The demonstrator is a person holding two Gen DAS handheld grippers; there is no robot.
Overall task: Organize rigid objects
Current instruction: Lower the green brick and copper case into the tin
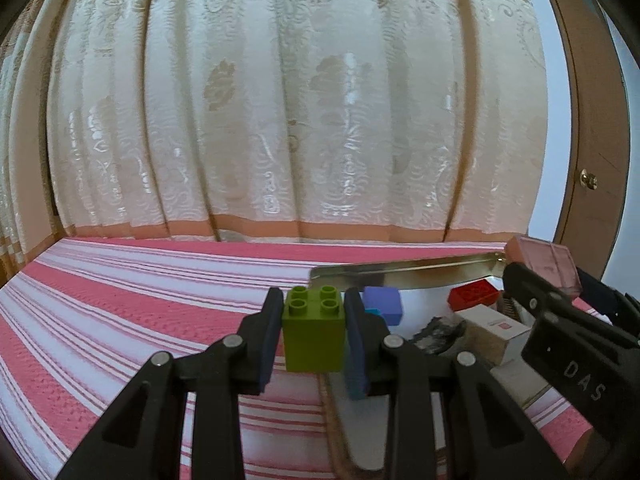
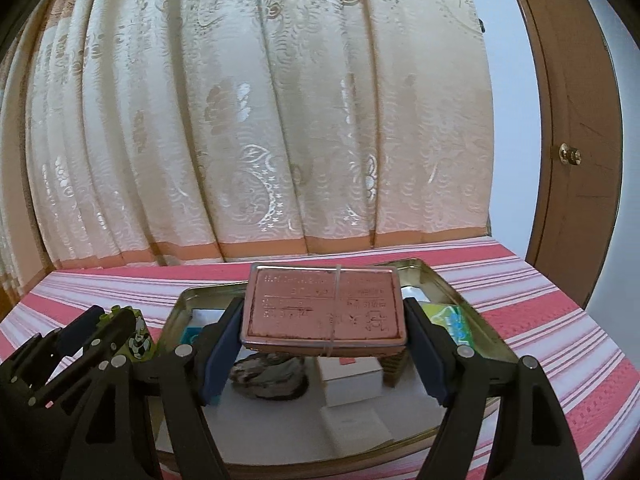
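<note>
Both hands are mid-carry, each bringing one piece toward the shallow rectangular metal tray (image 2: 436,276) that sits on the pink-and-white striped cloth (image 1: 120,300). The step in hand looks like loading the tray, which already holds a blue plastic block (image 1: 384,304), a red studded brick (image 1: 474,296), a white carton (image 1: 496,326) and a dark crumpled lump (image 2: 268,372).

The left gripper (image 1: 314,334) has its jaws drawn close and clamped on a lime-green square plastic building block (image 1: 314,332), studs up, one blue pad pressed to each side. The block hangs just short of the tray's near left edge, above the cloth.

The right gripper (image 2: 324,316) stands much wider, its pads squeezing the short ends of a flat pink rectangular tin with embossed lettering and a thin band around it (image 2: 324,304). The tin is held level above the tray's contents.

The next move probably calls for finding a bare patch of tray floor for each piece, lowering until it rests, then parting the jaws. The tin is broad and the tray crowded, so it needs the larger free space.
</note>
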